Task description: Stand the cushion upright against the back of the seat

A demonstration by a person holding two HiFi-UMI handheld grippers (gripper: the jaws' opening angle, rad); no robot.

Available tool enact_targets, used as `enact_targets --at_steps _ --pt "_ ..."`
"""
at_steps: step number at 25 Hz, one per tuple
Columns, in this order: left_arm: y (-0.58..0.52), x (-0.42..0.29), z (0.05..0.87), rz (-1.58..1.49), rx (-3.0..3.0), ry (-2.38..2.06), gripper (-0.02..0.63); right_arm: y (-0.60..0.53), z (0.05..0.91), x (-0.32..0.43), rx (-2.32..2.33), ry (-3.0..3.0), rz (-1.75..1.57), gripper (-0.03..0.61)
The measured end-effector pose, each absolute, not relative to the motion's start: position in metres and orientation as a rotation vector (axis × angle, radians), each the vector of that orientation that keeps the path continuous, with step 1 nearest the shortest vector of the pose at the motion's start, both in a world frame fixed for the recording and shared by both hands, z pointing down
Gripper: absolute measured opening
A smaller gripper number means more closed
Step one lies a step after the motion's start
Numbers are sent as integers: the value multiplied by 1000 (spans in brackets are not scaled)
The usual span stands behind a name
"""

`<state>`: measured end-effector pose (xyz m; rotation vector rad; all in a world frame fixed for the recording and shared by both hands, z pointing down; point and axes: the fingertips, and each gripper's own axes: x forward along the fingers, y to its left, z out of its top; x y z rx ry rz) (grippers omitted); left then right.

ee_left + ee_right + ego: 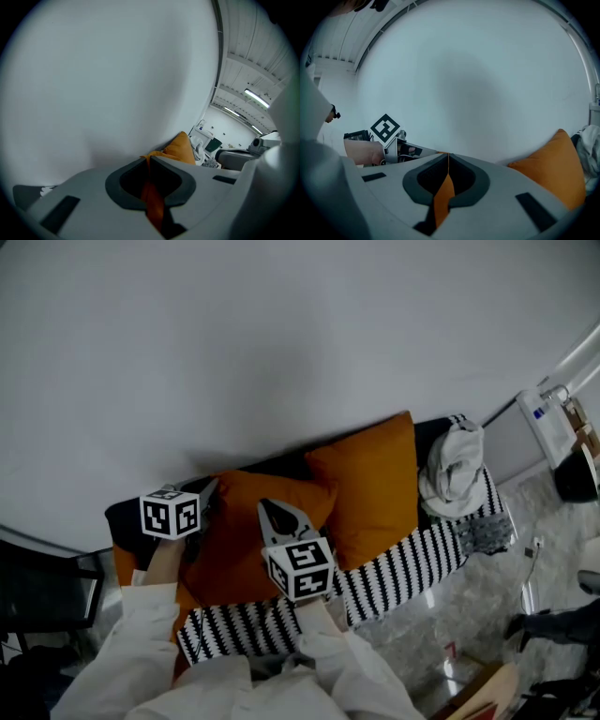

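An orange cushion (239,540) leans on the dark back of a sofa, against the white wall (234,352). My left gripper (208,488) pinches its upper left corner, and orange fabric (152,201) shows between the closed jaws of the left gripper (149,159). My right gripper (272,507) is shut on the cushion's top edge, further right. In the right gripper view a strip of the cushion (443,197) runs between the pressed jaws of the right gripper (448,157), and the left gripper's marker cube (385,127) is at the left.
A second orange cushion (370,484) stands upright to the right, also seen in the gripper views (555,164). A black-and-white striped throw (403,568) covers the seat. A white bundle (453,470) sits at the sofa's right end. Clutter lies on the floor at right.
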<state>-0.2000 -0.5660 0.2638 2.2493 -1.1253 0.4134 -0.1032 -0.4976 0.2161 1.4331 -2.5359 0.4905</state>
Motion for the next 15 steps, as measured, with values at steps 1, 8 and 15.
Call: enact_targets --at_steps 1,8,15 --pt "-566 -200 264 416 2248 -1124 14 -496 216 -103 1433 -2535 494 14" --pt "-566 -200 263 434 2229 -1096 15 -489 214 -100 1420 -2544 491 14" --pt "-564 -200 261 437 2198 -1065 18 -488 207 -98 1418 -2563 478 14"
